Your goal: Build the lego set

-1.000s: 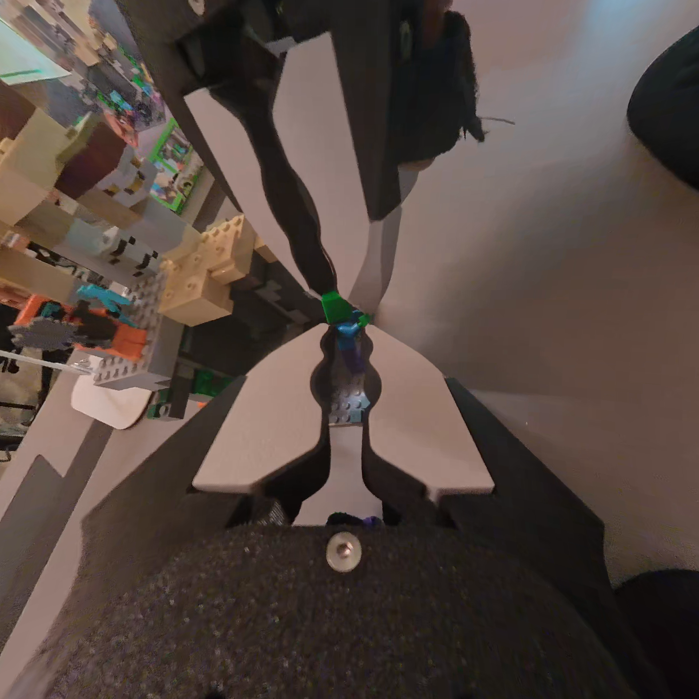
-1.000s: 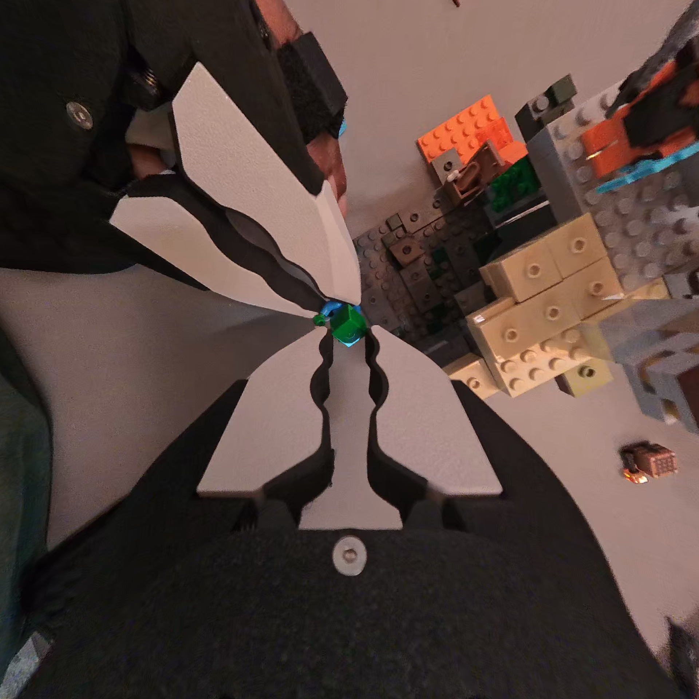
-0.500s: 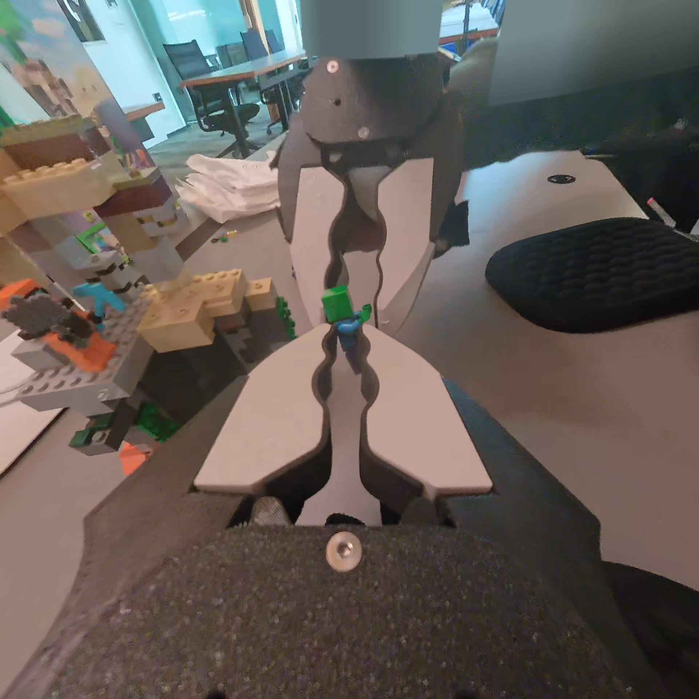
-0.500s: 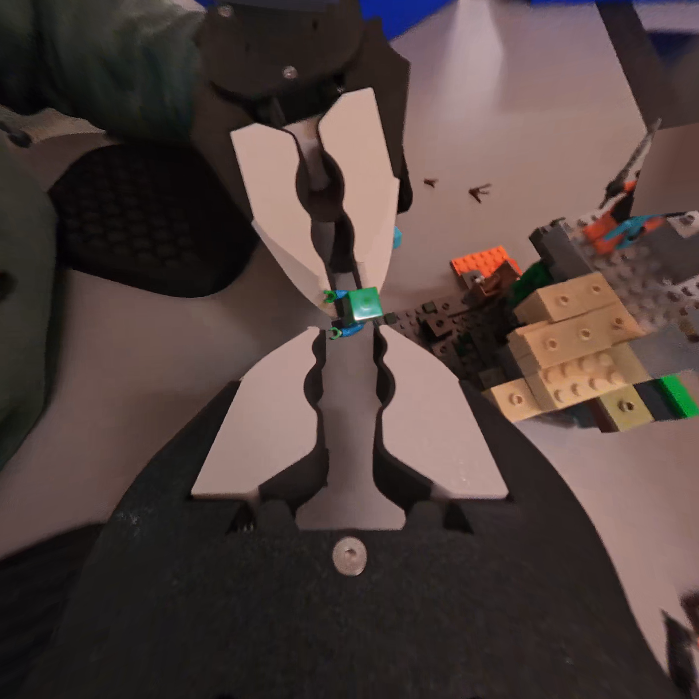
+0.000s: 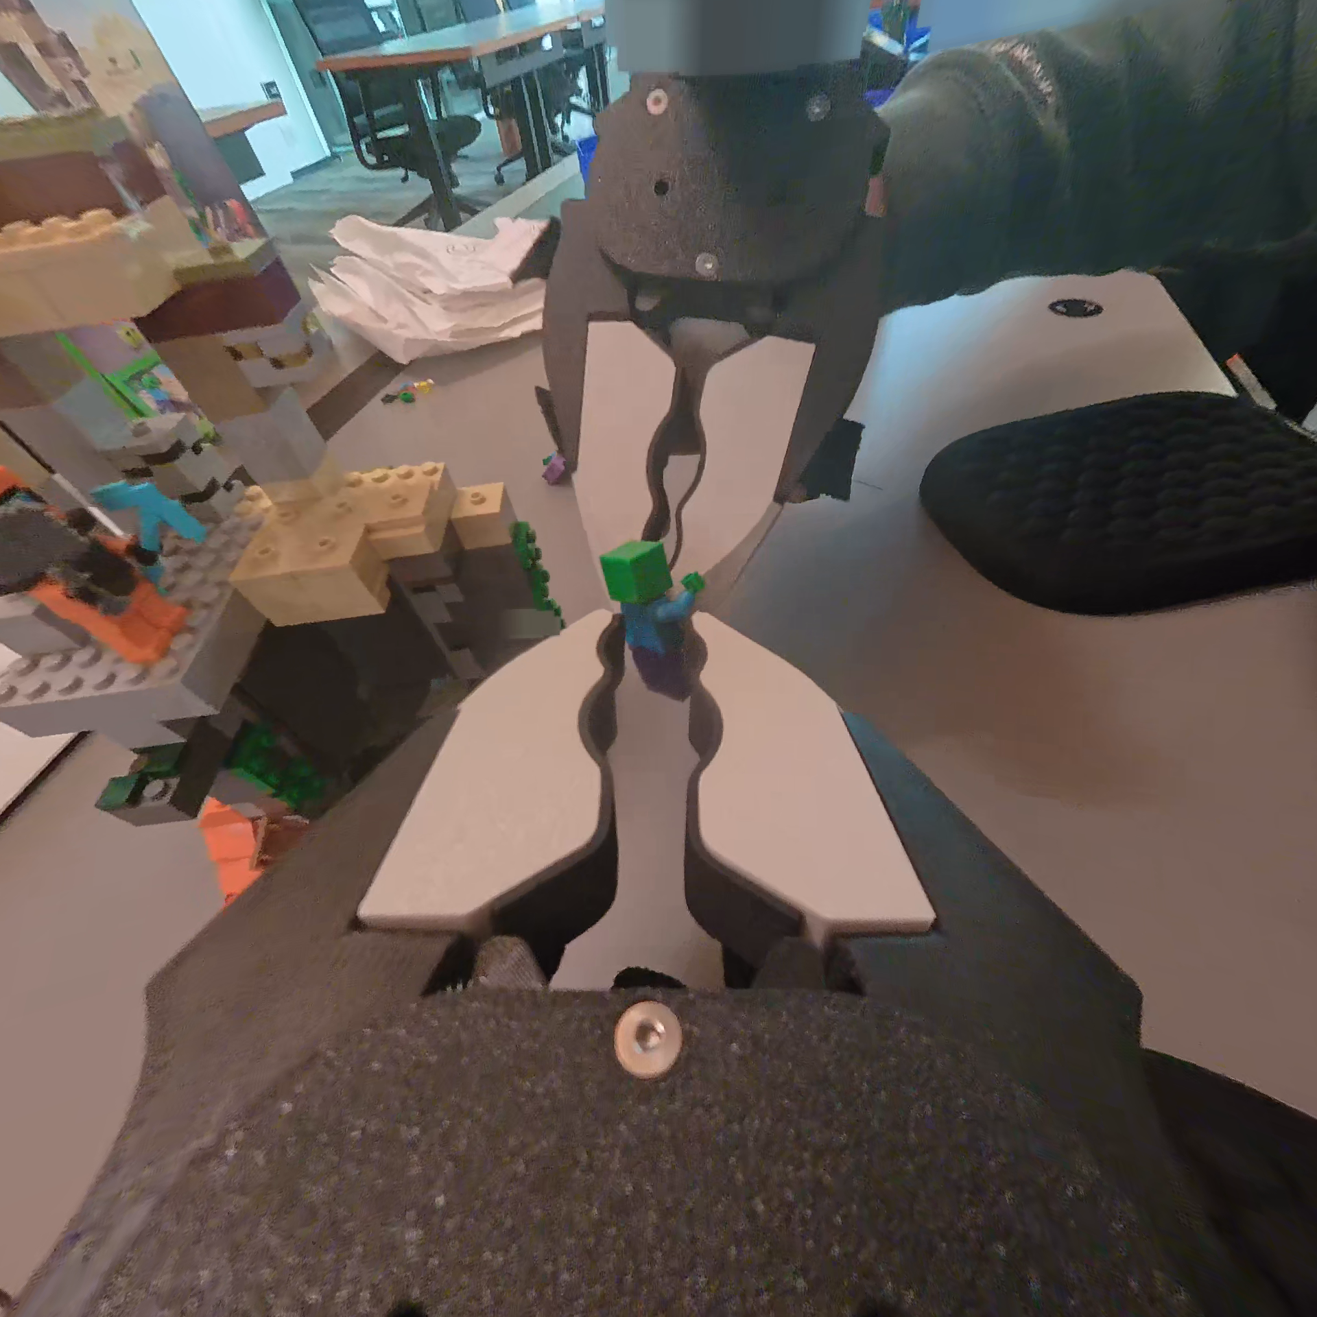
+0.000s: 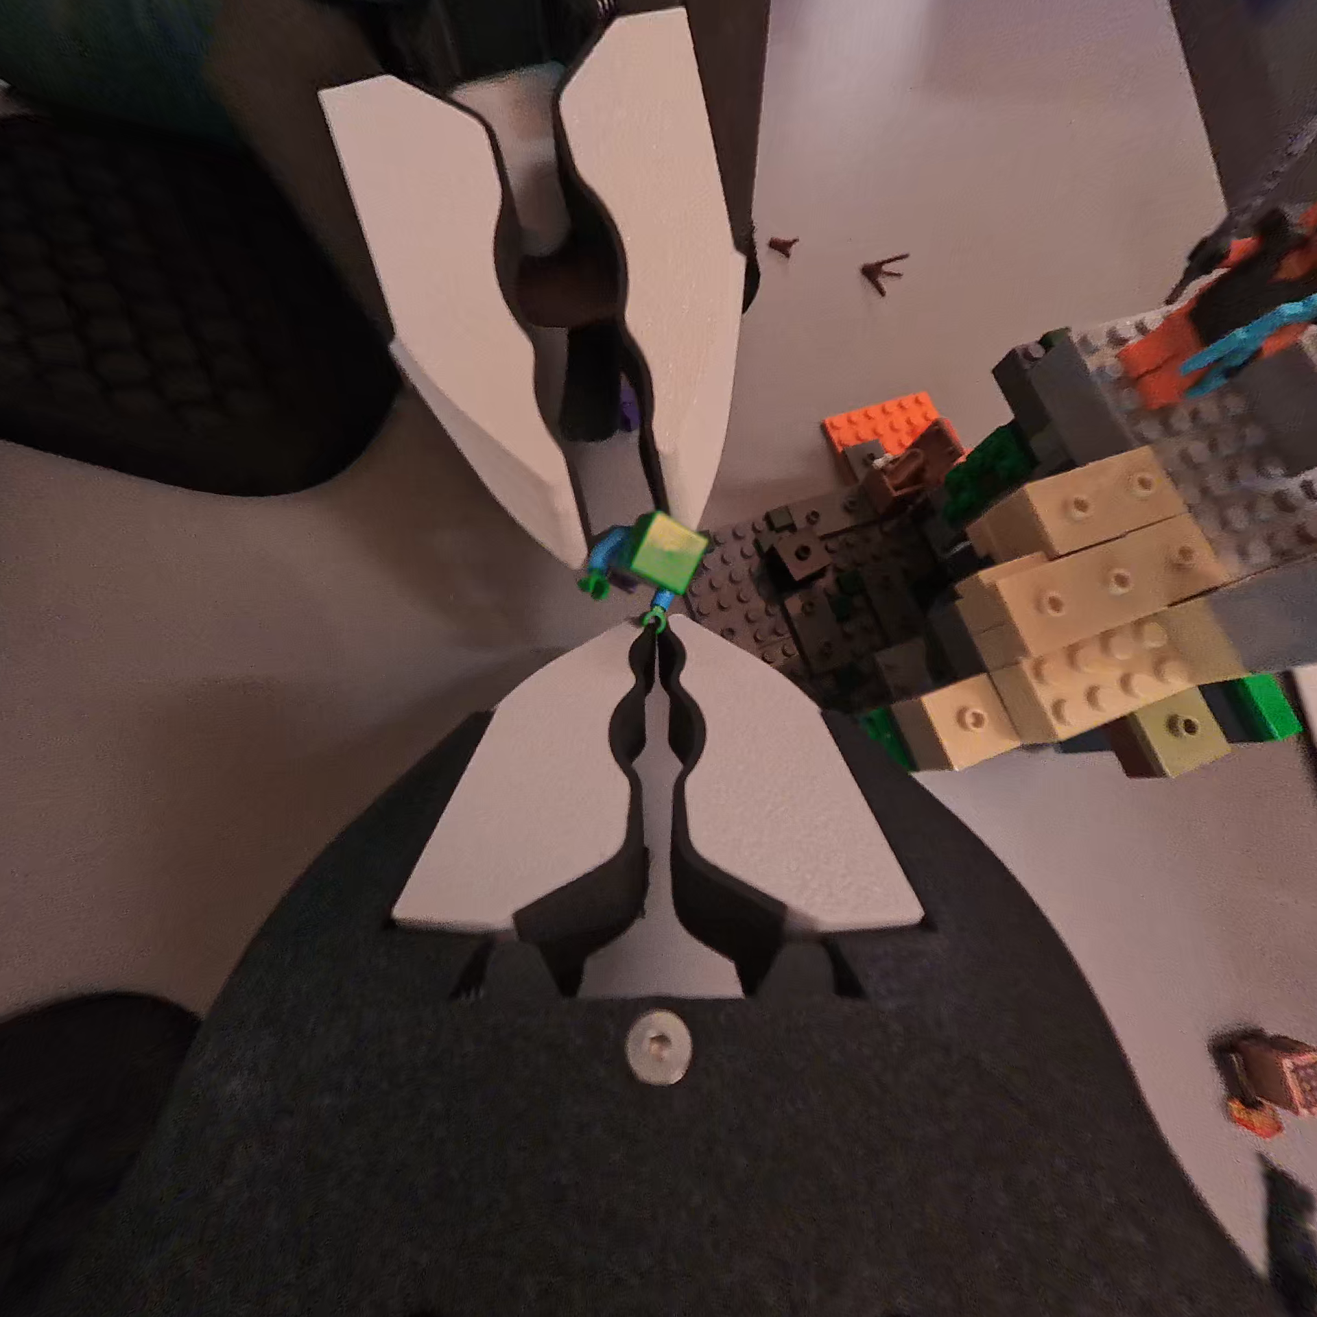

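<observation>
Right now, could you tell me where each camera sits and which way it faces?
Left wrist view: on the left gripper, looking level across the table; a dark sleeve shows.
Right wrist view: on the right gripper, looking steeply down at the table.
Shared: the green-headed minifigure, the opposite gripper, the lego build.
</observation>
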`<state>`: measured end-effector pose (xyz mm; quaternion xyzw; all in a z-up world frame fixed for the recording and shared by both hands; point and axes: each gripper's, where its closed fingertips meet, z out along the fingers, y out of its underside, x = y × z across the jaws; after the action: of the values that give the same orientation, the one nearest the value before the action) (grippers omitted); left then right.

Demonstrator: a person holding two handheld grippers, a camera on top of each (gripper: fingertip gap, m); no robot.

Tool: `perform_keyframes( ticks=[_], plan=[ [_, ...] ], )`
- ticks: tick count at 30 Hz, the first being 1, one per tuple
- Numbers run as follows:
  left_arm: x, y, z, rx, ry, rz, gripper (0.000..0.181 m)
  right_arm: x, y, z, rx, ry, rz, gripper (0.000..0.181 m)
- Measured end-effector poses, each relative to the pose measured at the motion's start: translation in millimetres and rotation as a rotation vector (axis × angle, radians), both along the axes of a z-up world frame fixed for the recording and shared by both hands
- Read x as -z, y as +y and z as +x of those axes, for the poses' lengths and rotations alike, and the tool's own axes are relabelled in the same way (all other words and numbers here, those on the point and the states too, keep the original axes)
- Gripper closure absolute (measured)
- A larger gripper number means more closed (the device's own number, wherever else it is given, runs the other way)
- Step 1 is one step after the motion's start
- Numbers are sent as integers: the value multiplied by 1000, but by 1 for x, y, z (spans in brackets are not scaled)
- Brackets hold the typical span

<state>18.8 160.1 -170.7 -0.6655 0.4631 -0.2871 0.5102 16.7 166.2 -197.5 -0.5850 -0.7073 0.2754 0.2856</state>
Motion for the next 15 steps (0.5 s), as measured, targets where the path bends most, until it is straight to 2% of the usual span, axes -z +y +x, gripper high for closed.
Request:
perform_keyframes(
  ticks=[4, 8, 12, 15],
  plan=[
    [6, 4, -1, -27, 48, 3, 166, 3, 3, -3, 22, 7, 11, 181],
    [3, 3, -4, -29, 5, -18, 170, -6, -1, -4, 18, 54, 4, 178],
    [-7, -1, -5, -4, -95, -37, 172, -9, -10, -5, 7, 94, -94, 163],
    [-19, -5, -5, 30, -193, -56, 172, -17, -18, -9, -18, 189, -184, 157]
  ],
)
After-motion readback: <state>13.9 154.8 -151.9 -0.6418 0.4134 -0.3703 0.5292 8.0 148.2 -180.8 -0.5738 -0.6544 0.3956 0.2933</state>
